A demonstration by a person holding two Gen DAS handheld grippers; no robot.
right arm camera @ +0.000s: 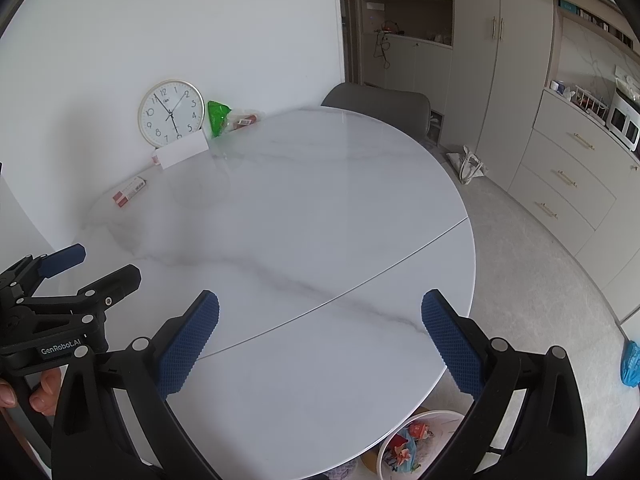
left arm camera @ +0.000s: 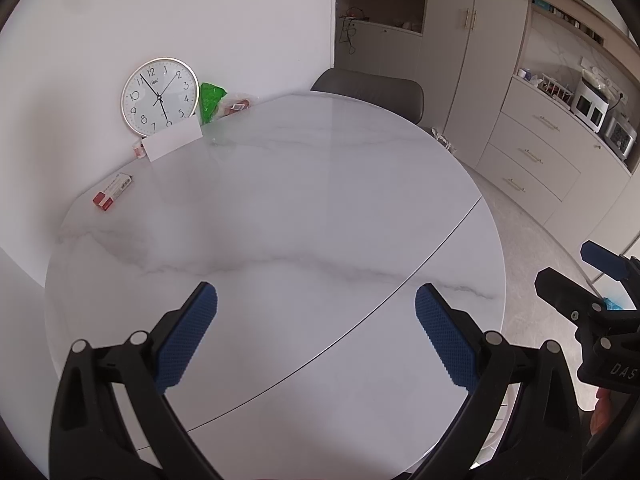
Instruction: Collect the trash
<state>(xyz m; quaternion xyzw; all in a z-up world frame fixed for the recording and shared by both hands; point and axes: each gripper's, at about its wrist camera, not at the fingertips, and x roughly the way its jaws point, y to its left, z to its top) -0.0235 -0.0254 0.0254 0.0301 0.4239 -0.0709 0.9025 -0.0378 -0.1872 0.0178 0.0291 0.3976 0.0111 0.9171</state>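
Note:
A round white marble table (left arm camera: pixel 300 208) fills both views (right arm camera: pixel 304 208). My left gripper (left arm camera: pixel 316 332) is open and empty above its near part. My right gripper (right arm camera: pixel 320 336) is open and empty above the near right edge. A white trash bin (right arm camera: pixel 416 444) with colourful wrappers inside stands on the floor under the table's near edge. A red and white small box (left arm camera: pixel 113 192) lies at the far left of the table, also in the right wrist view (right arm camera: pixel 129 192). A green bag (left arm camera: pixel 211 102) and a clear wrapper with red print (left arm camera: pixel 236 106) lie by the wall.
A wall clock (left arm camera: pixel 160 96) leans against the wall behind a white card (left arm camera: pixel 173 142). A grey chair (left arm camera: pixel 372 92) stands at the table's far side. Cabinets and drawers (right arm camera: pixel 568 176) line the right. A blue bag (right arm camera: pixel 630 364) and a white bag (right arm camera: pixel 470 166) lie on the floor.

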